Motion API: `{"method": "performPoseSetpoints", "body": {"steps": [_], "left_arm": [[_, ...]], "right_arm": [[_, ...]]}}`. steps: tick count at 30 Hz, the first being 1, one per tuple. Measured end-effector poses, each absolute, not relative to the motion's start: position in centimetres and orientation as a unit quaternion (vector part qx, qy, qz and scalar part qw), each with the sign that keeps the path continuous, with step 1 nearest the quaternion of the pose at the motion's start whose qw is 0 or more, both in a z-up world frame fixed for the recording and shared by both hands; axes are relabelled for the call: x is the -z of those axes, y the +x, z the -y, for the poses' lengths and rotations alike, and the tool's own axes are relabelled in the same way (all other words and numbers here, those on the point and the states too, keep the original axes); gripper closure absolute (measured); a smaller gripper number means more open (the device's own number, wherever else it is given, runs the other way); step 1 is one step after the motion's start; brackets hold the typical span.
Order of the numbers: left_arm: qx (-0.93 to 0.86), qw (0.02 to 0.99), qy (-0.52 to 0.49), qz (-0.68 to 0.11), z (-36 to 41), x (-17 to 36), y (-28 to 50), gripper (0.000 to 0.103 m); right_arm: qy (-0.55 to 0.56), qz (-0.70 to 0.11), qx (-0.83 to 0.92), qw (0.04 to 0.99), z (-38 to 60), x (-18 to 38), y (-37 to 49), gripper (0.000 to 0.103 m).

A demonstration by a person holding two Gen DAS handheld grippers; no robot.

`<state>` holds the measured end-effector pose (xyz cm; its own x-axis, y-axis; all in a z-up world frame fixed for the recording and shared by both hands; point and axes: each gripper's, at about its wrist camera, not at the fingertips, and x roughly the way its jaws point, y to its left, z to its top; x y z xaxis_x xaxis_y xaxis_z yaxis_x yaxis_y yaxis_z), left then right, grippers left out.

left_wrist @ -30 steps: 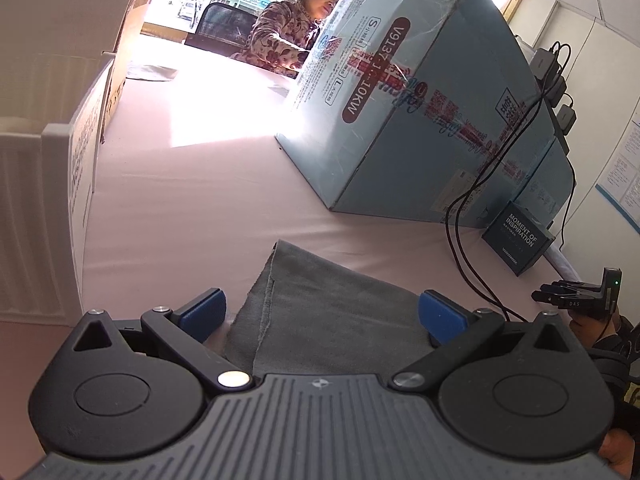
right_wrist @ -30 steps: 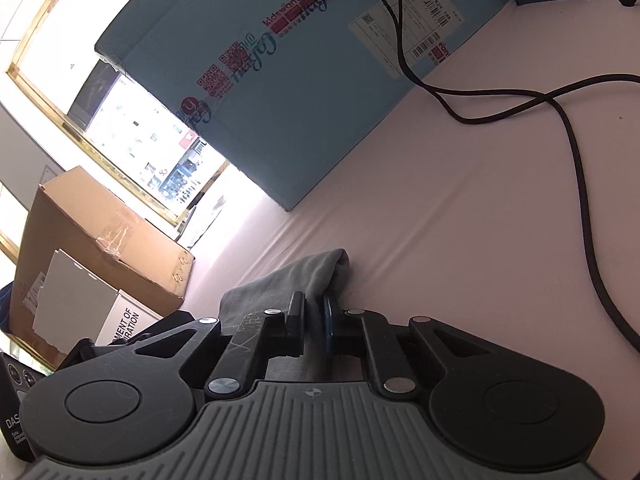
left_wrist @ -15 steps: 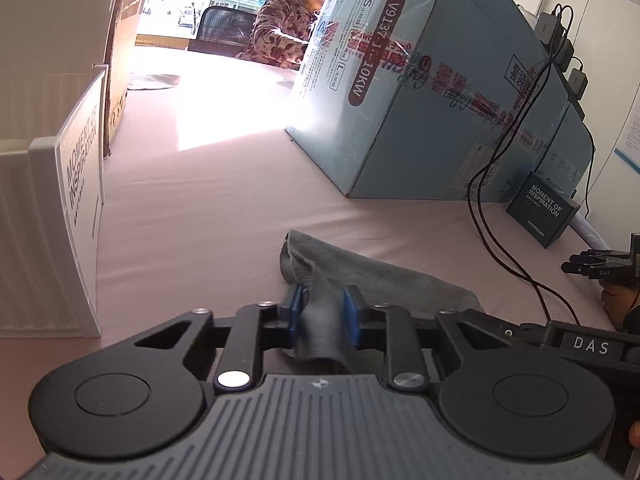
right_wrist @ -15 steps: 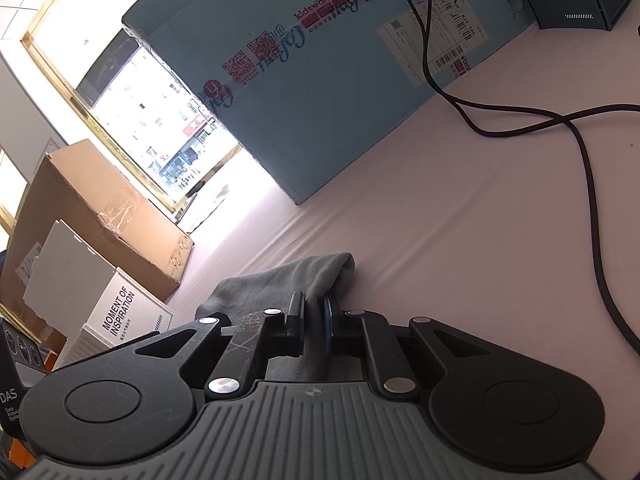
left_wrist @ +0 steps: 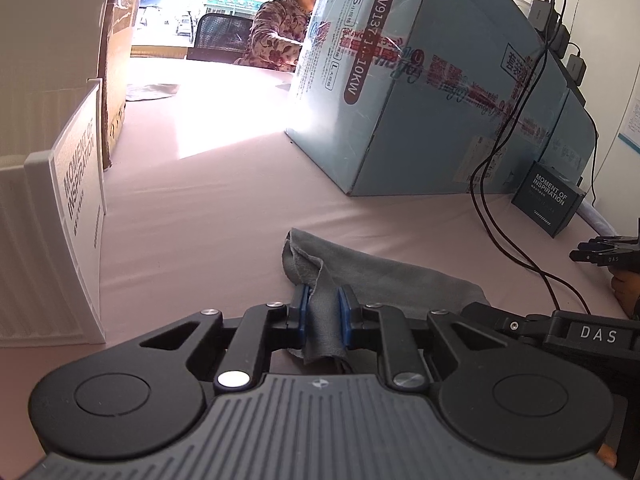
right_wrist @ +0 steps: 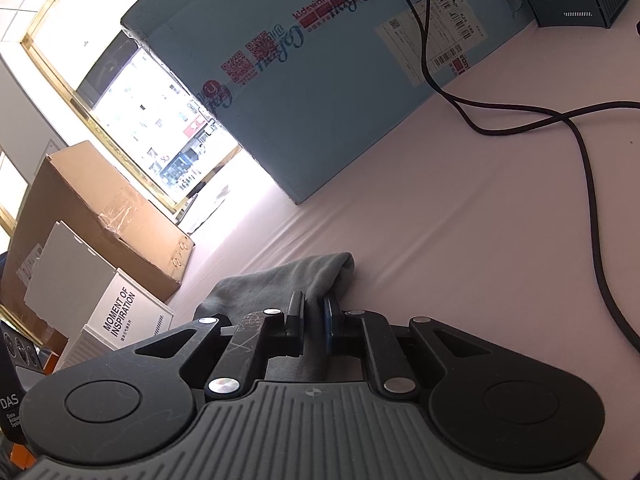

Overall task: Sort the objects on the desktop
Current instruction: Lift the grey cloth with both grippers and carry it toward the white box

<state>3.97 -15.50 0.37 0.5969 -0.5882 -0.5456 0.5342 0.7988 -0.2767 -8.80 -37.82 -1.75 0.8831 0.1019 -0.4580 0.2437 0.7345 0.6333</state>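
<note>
Pinching grey cloth low over table, left tongs clenched, right tongs likewise (opposite ends).

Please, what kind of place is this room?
Probably an office or workroom, used partly for storage. A large light-blue shipping carton and a brown cardboard box stand on the pink-covered table, black power cables run across it, and street-facing windows show shopfronts outside.

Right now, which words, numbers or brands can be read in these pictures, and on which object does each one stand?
"MOMENT OF INSPIRATION": white box.
"MOMENT OF INSPIRATION": dark teal box.
"V9137 J... 10KW", "S", "L": big blue carton.
"kidswant": the carton's long side.
"DAS": right gripper.
Shipping labels, QR codes and Chinese print on the carton: too small to read.
</note>
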Motion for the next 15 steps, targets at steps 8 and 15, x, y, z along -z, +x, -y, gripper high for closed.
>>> {"method": "performPoseSetpoints", "body": {"steps": [8, 15], "left_arm": [[0.309, 0.897, -0.034, -0.314, 15.79, -0.42, 3.75, 0.089], [0.310, 0.900, -0.028, -0.305, 15.86, -0.54, 3.47, 0.089]], "right_arm": [[0.359, -0.238, 0.040, 0.902, 37.65, 1.69, -8.88, 0.094], [0.354, -0.235, 0.041, 0.904, 37.58, 1.65, -8.97, 0.094]]}}
